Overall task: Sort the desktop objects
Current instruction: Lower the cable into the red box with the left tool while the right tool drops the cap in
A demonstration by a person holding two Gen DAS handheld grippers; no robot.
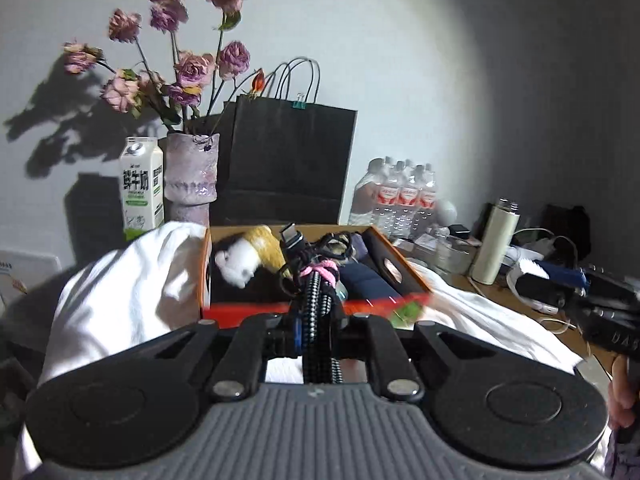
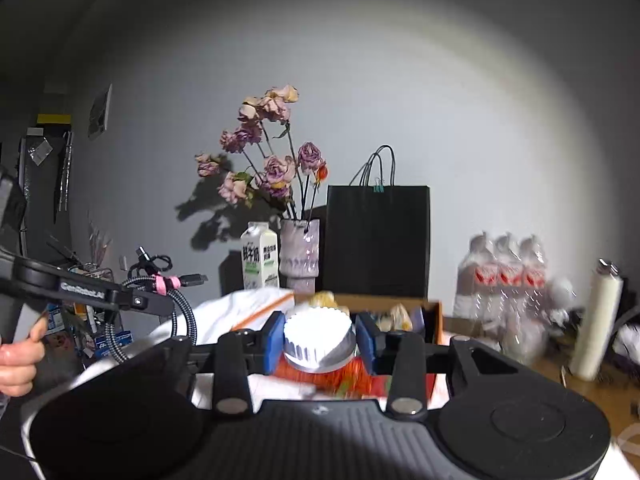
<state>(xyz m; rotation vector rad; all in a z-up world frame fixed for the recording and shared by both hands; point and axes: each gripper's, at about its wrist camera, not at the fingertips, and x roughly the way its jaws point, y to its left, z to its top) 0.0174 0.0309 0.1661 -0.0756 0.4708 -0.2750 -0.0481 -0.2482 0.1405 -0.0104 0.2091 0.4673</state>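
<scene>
Left tongs (image 1: pixel 318 320) are clamping a braided cable bundle (image 1: pixel 316 280) over the orange box (image 1: pixel 400 272); right tongs (image 2: pixel 320 340) are gripping a white ridged-lid jar (image 2: pixel 319 336).

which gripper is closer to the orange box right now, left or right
Hard to call; probably the left. The left gripper, shut on the braided cable, sits at the orange box front wall. The right gripper, holding a white jar, also hovers close before it.
</scene>
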